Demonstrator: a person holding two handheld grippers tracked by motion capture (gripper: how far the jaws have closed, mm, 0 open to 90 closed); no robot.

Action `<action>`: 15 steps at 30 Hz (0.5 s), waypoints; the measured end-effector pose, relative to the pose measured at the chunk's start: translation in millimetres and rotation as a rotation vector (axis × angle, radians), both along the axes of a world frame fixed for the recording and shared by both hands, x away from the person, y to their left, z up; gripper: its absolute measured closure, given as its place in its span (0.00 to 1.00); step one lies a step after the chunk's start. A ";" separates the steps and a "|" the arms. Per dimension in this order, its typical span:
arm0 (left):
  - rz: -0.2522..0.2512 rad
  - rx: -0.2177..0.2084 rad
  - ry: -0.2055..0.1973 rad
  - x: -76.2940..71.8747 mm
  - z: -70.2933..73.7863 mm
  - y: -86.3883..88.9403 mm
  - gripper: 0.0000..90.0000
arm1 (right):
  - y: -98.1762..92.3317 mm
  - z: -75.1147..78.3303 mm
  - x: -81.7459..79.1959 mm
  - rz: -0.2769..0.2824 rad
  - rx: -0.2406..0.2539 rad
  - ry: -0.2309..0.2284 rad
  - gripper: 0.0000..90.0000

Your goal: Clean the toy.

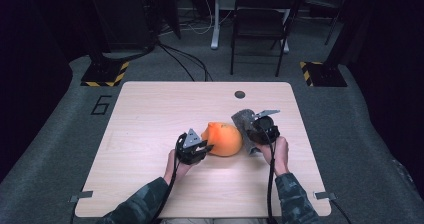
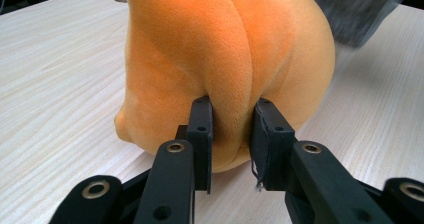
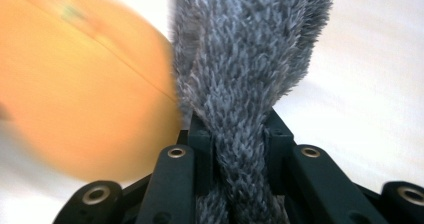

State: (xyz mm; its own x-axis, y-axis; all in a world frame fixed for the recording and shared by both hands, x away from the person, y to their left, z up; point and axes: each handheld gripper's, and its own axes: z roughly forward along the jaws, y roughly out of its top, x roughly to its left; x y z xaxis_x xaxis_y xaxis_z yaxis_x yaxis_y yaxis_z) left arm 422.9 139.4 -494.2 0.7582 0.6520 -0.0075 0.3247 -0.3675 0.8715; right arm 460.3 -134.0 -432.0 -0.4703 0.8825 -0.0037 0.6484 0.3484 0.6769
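The left tool (image 2: 231,134) pinches a fold of the orange plush (image 1: 223,139) to steady it mid-bench (image 1: 150,114). The right tool (image 3: 239,149) clamps a grey furry cloth (image 3: 245,59) just beside it (likely for wiping or covering the plush).

A lab: hazard-taped stand bases (image 1: 104,74), floor cables (image 1: 185,59), numbered floor.

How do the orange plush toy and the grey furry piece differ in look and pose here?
The orange plush toy is smooth, short-napped and rounded; the grey furry piece is shaggy and flat. The toy rests on the table, pinched by the left gripper; the grey piece stands on edge beside the toy, clamped in the right gripper. Both are soft, and each is gripped by a fold.
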 end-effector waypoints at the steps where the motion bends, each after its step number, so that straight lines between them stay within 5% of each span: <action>1: -0.001 0.001 -0.003 0.1 0.1 -0.3 0.81 | 1.4 10.5 -5.3 0.016 0.026 -0.031 0.81; 3: -0.002 -0.001 0.000 0.3 0.3 -1.2 0.81 | 6.3 26.6 -15.6 0.062 0.085 -0.078 0.81; 5: -0.004 -0.001 -0.003 0.6 0.1 -0.9 0.80 | 15.8 31.5 -21.8 0.115 0.099 -0.073 0.81; 7: -0.005 0.002 0.001 1.1 -0.3 0.2 0.80 | 29.2 22.4 -21.6 0.148 0.077 -0.030 0.81; 9: -0.002 0.007 -0.002 1.3 -0.9 0.9 0.77 | 41.5 4.5 -19.0 0.149 -0.023 -0.012 0.81; 15: 0.005 0.054 -0.034 -2.9 -0.8 -2.5 0.56 | 42.1 -3.2 -17.0 0.139 -0.028 -0.028 0.80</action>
State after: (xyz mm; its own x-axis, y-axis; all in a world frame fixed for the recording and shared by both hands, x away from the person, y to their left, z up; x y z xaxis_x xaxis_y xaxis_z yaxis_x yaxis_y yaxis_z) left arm 420.0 136.9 -495.0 0.7538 0.6549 0.0535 0.2972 -0.4124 0.8612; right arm 443.3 -91.9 -435.2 -0.5877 0.8080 -0.0425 0.5734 0.4530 0.6826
